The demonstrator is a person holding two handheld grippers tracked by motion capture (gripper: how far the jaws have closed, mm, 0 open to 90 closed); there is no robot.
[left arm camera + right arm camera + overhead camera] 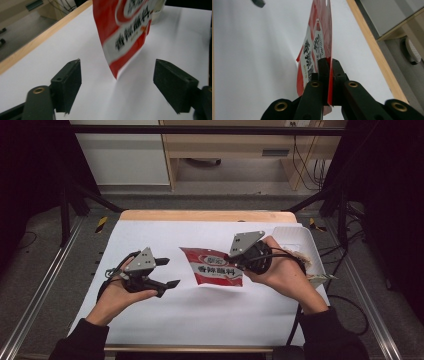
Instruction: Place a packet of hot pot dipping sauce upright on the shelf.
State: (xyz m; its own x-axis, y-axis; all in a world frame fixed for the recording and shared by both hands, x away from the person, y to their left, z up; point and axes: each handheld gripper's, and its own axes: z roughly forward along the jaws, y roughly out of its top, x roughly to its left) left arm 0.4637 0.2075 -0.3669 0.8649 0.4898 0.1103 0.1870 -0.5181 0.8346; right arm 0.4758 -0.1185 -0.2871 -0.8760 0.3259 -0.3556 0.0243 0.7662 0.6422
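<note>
Clearly the red packet (214, 266) sits clamped in the right hand-held gripper (243, 260).

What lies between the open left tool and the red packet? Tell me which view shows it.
Nothing but bare white table cover. In the left gripper view the left tool stands open, short of the red packet, which the right tool clamps.
</note>
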